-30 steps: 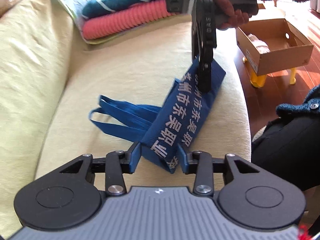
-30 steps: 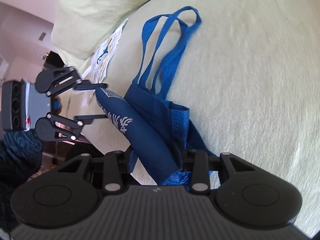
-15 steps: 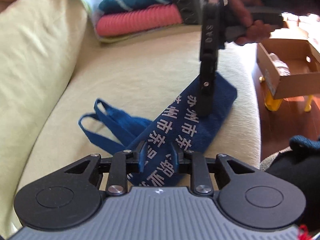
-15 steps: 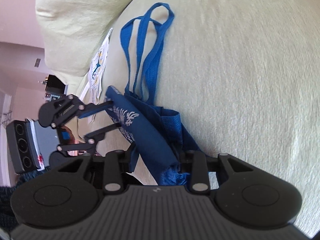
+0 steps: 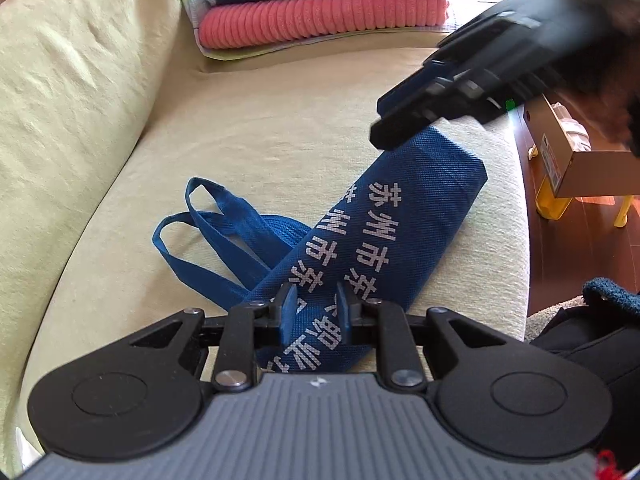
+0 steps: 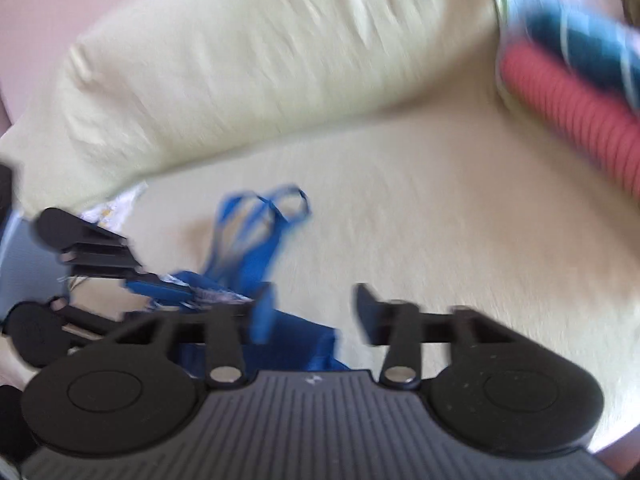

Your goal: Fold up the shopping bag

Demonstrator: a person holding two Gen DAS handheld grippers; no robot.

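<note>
The shopping bag [image 5: 400, 232] lies on the pale yellow sofa seat [image 5: 280, 128], folded lengthwise into a long narrow strip of dark blue woven fabric with white printed characters running along it. Its two loop handles [image 5: 212, 232] trail flat on the cushion beside the near end. The left gripper [image 5: 314, 304] has been closing and pinches the strip's near end between its blue pads. The right gripper [image 6: 310, 312], blurred, has its jaws apart with nothing between them, just above the bag's far end. Folded towels [image 5: 320, 0] sit stacked farther back.
</note>
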